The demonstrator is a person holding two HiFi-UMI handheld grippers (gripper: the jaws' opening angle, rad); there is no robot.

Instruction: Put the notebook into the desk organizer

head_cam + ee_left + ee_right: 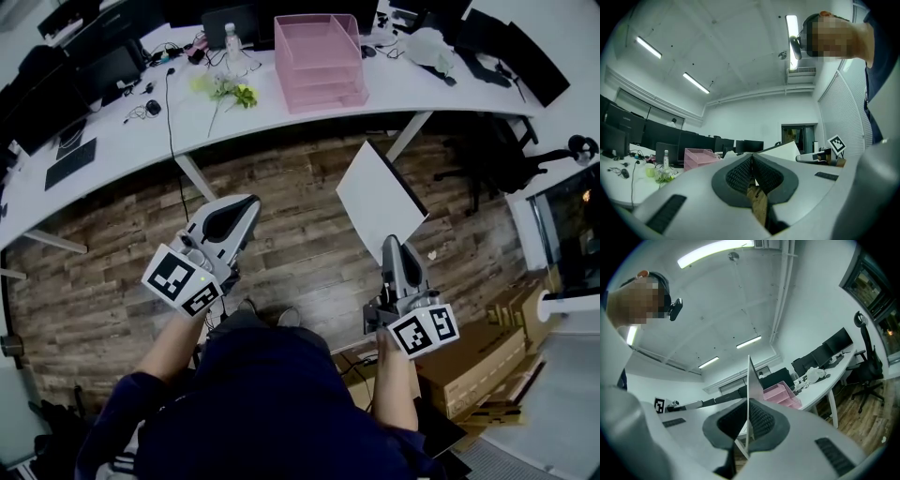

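1. My right hand-held gripper [747,420] is clamped on the thin white rectangular notebook [380,195]. It grips near one edge, so the notebook stands on edge above the jaws, over the wooden plank floor [281,216] and short of the desk.
2. My left hand-held gripper [242,208] has its jaws together with nothing between them. It hangs beside the right one, apart from the notebook.
3. The pink plastic stacked-tray desk organizer [319,61] sits on the long white desk [131,141], well apart from the notebook. A small bunch of yellow-green flowers [225,91] and a clear bottle [232,42] stand to its left.
4. I judge the step in hand to be the carry toward the organizer; nothing has gone in yet.
5. With the hold so close to one edge, the broad free part can lever against the pads. I should move smoothly and hold the clamp firm.
6. Near the desk I should roll my wrist until the notebook lies flat, level with one tray's opening, which seems to face me.
7. I should lead with the free edge and slide it straight in. If it catches a tray lip, the light organizer may skid back.
8. My empty left hand-held gripper could brace the organizer's side.
9. I should let go only once most of the notebook rests inside the tray.
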